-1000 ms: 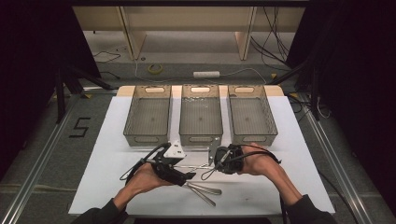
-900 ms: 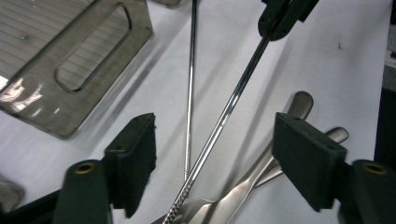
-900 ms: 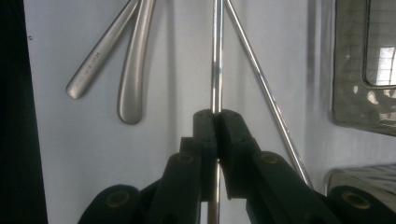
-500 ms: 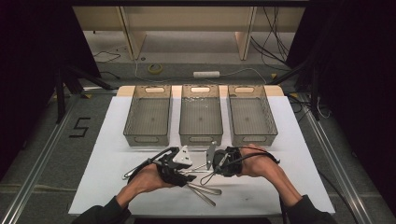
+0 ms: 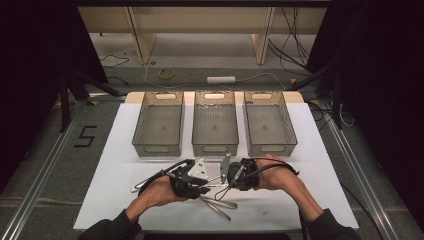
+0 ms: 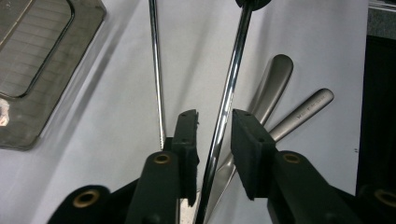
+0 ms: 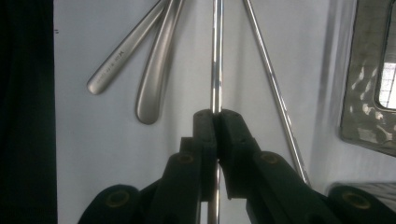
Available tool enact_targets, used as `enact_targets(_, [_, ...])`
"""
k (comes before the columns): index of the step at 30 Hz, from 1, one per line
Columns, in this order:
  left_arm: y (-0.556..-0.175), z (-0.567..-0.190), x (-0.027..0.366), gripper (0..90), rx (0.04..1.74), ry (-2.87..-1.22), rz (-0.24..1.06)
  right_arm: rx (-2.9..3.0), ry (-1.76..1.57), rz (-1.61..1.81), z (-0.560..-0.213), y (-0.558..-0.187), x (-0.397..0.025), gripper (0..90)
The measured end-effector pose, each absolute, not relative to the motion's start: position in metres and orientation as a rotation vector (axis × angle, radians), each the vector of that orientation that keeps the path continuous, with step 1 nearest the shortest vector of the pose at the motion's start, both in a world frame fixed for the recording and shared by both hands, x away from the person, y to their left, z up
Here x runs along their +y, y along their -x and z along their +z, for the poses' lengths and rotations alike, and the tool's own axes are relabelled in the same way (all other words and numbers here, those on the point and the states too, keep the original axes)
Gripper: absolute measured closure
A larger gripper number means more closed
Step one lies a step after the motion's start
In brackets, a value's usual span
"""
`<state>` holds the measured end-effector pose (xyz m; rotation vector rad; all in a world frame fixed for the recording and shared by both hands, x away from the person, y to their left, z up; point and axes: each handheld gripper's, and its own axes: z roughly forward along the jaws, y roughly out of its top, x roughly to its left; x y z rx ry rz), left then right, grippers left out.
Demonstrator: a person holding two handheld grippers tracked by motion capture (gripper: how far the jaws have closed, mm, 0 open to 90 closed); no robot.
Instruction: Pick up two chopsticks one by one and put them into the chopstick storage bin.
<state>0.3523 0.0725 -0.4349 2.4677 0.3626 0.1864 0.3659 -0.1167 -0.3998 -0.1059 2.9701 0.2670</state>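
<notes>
A thin shiny metal rod is clamped between the jaws of my right gripper, which is shut on it. The same rod runs between the jaws of my left gripper, which stand open around it with a gap on each side. In the high view the left gripper and right gripper face each other at the table's front middle. A second rod lies on the white table beside the held one.
Two flat cutlery handles lie side by side by the rods, and the handles point toward the front edge. Three see-through grey bins stand in a row behind the grippers.
The two grippers have drawn slightly closer together over the cutlery. Otherwise the scene is the same.
</notes>
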Motion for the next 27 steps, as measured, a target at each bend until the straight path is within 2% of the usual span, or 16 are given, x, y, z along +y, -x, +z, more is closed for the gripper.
enact_targets(7, [-0.351, -0.433, 0.073, 81.0, 0.306, -2.485, 0.161, 2.98, 0.142, 0.251, -0.399, -0.366, -0.118, 85.4])
enact_targets(12, [-0.347, -0.429, 0.071, 85.5, 0.271, -2.491, 0.117, 2.991, 0.096, 0.306, -0.397, -0.369, -0.122, 79.9])
enact_targets(17, [-0.349, -0.424, 0.075, 85.9, 0.308, -2.478, 0.104, 2.964, -0.007, 0.43, -0.387, -0.371, -0.128, 55.8])
enact_targets(22, [-0.354, -0.425, 0.08, 85.8, 0.391, -2.474, 0.099, 2.898, -0.14, 0.573, -0.379, -0.372, -0.14, 44.4])
enact_targets(27, [-0.36, -0.422, 0.085, 85.8, 0.52, -2.427, 0.08, 2.796, -0.317, 0.702, -0.377, -0.375, -0.155, 42.0])
